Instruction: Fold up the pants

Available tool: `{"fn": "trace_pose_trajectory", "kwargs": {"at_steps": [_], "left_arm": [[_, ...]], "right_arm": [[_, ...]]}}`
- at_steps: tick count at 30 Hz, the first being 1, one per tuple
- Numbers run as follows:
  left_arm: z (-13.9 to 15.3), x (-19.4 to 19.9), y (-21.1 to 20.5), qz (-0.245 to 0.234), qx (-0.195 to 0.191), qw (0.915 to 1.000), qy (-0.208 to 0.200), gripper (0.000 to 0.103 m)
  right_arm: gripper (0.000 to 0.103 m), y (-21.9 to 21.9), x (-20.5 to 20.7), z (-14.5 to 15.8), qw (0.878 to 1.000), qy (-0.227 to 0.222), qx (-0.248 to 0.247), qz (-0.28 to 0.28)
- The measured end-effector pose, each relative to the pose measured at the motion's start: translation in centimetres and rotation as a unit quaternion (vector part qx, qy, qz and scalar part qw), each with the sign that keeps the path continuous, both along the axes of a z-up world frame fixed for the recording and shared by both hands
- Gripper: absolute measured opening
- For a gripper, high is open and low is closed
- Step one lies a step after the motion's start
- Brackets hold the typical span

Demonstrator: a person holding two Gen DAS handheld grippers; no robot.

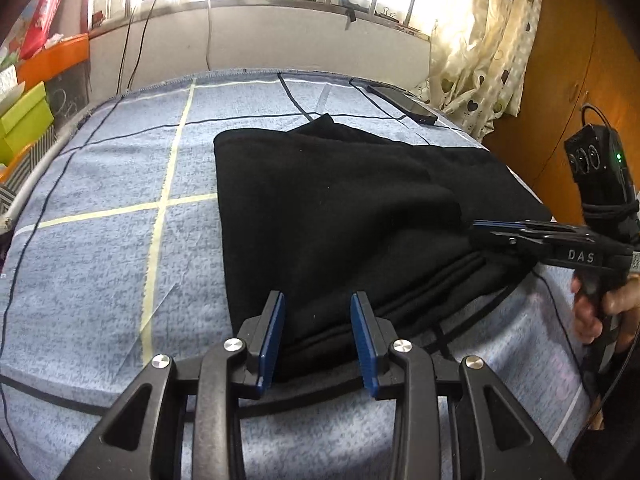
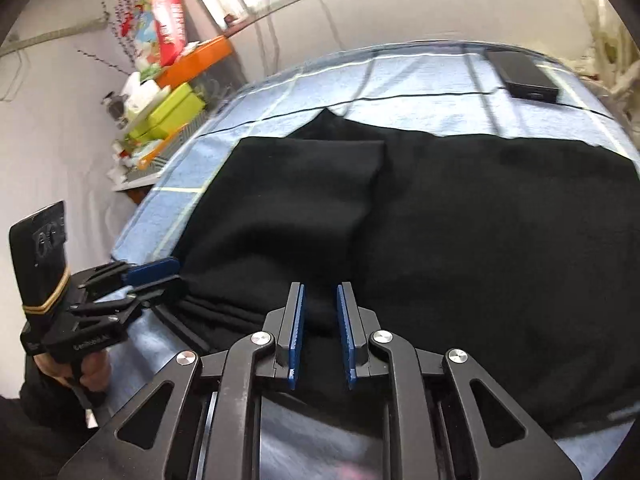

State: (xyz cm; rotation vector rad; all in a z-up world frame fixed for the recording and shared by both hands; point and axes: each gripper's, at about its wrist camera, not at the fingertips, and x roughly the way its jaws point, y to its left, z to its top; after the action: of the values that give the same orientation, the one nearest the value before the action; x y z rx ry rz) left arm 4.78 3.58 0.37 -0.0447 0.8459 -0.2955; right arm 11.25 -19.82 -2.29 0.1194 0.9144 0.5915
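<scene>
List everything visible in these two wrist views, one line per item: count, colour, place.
pants: one, black, folded over, lying on the bed
bed cover: one, blue with pale yellow and dark lines, under the pants
flat device: one, black, far corner of the bed, cable attached
boxes: several, green, orange and red, stacked beside the bed
curtain: one, cream with heart print, by the window
wardrobe: one, brown wood, beyond the curtain
left tool: one, black with blue pads, jaws apart at the pants' near edge
right tool: one, black with blue pads, narrow gap, over the pants
</scene>
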Motion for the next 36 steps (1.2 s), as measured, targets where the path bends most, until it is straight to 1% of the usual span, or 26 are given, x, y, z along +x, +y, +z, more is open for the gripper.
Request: {"fn": "trace_pose_trajectory", "kwargs": {"at_steps": [2, 4, 5, 6, 8, 11, 15, 18, 20, 23, 25, 28, 31, 33, 36], "left_arm": [[0.3, 0.1, -0.1, 0.01, -0.002, 1.0, 0.0, 0.037], [0.9, 0.3, -0.1, 0.019, -0.014, 0.9997, -0.003, 0.037], [1.1, 0.3, -0.2, 0.019, -0.018, 0.9996, -0.007, 0.037], [1.3, 0.4, -0.2, 0.02, -0.019, 0.9996, -0.011, 0.037], [1.1, 0.8, -0.4, 0.022, -0.014, 0.9996, -0.011, 0.037], [0.2, 1.1, -0.6, 0.024, -0.01, 0.9997, 0.001, 0.037], [0.1, 0.5, -1.0, 0.025, -0.002, 0.9997, -0.007, 0.037], [0.2, 0.2, -1.5, 0.022, 0.004, 0.9997, -0.01, 0.037], [0.2, 0.1, -1.7, 0.02, 0.006, 0.9997, -0.012, 0.037], [0.1, 0.2, -1.8, 0.021, 0.005, 0.9997, -0.01, 0.037], [0.1, 0.3, -1.8, 0.021, 0.004, 0.9997, -0.01, 0.037], [0.0, 0.4, -1.8, 0.021, 0.003, 0.9997, -0.01, 0.037], [0.0, 0.4, -1.7, 0.022, 0.002, 0.9997, -0.01, 0.037], [0.0, 0.4, -1.7, 0.021, 0.0, 0.9997, -0.01, 0.037], [0.0, 0.5, -1.8, 0.021, 0.0, 0.9997, -0.01, 0.037]], "right_arm": [[0.018, -1.4, -0.8, 0.1, 1.0, -0.008, 0.0, -0.016], [0.021, -3.2, -1.8, 0.3, 0.999, -0.019, -0.008, -0.043], [0.028, -3.9, -2.2, 0.6, 0.998, -0.022, -0.006, -0.052], [0.038, -5.1, -2.7, 0.9, 0.998, -0.024, 0.003, -0.065], [0.049, -7.0, -3.6, 1.1, 0.996, -0.023, 0.019, -0.087], [0.049, -9.4, -4.8, 1.1, 0.992, -0.02, 0.031, -0.118], [0.05, -11.4, -5.7, 0.7, 0.988, -0.008, 0.038, -0.151], [0.05, -13.5, -6.2, 0.0, 0.981, 0.014, 0.061, -0.185], [0.051, -14.8, -6.4, -0.3, 0.974, 0.02, 0.077, -0.21], [0.055, -16.3, -6.2, -0.4, 0.966, 0.025, 0.091, -0.241], [0.055, -17.1, -5.8, -0.5, 0.961, 0.03, 0.099, -0.258], [0.055, -17.9, -5.1, -0.6, 0.953, 0.041, 0.122, -0.275], [0.056, -17.7, -4.4, -0.6, 0.95, 0.045, 0.124, -0.284], [0.061, -17.6, -4.1, -0.5, 0.949, 0.043, 0.124, -0.285], [0.062, -17.8, -3.8, -0.5, 0.945, 0.039, 0.134, -0.296]]}}
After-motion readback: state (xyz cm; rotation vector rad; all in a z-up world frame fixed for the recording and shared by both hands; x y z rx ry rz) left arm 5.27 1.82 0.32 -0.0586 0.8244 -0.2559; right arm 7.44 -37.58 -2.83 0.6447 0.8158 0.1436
